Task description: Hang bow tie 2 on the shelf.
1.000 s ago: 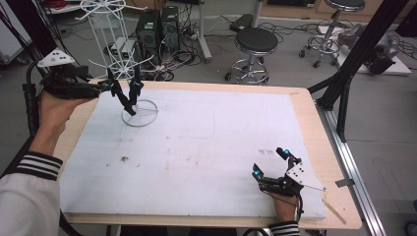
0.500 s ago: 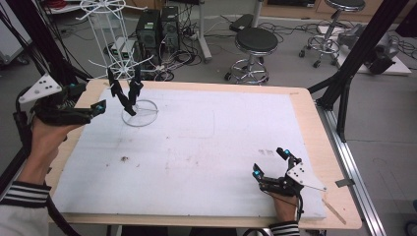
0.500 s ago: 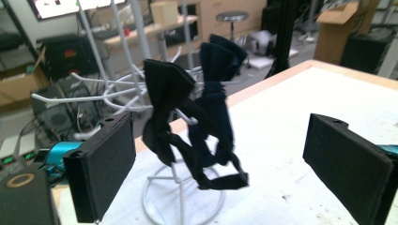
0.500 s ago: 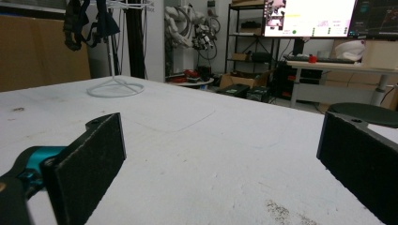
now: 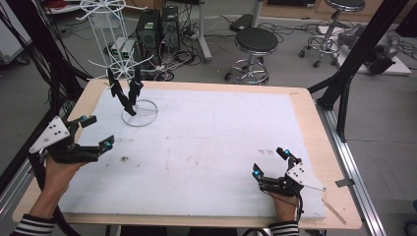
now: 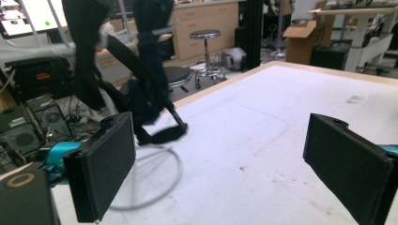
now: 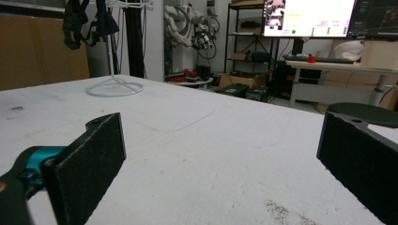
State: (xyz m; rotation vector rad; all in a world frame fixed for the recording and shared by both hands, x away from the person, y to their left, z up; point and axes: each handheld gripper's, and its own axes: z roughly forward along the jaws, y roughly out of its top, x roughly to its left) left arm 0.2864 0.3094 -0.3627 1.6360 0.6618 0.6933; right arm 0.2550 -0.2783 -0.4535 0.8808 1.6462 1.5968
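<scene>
A white wire rack (image 5: pixel 106 29) stands at the table's far left on a ring base (image 5: pixel 140 114). Dark cloth pieces with straps (image 5: pixel 125 91) hang from its lower arms; in the left gripper view the dark pieces (image 6: pixel 146 79) dangle above the ring base (image 6: pixel 157 183). My left gripper (image 5: pixel 100 131) is open and empty near the left edge, in front of the rack and apart from it, its jaws (image 6: pixel 220 164) spread wide. My right gripper (image 5: pixel 268 162) rests open and empty at the near right, and from there (image 7: pixel 225 154) the rack base (image 7: pixel 114 87) is far off.
A white mat (image 5: pixel 206 147) covers most of the wooden table (image 5: pixel 314 128). Small dark specks (image 5: pixel 123 159) mark the mat near the left gripper. A thin stick (image 5: pixel 334 209) lies at the near right corner. Stools, computers and cables stand on the floor beyond.
My left gripper has drawn back from the hanging dark pieces on the rack toward the near left, open and empty. The right gripper has stayed put.
</scene>
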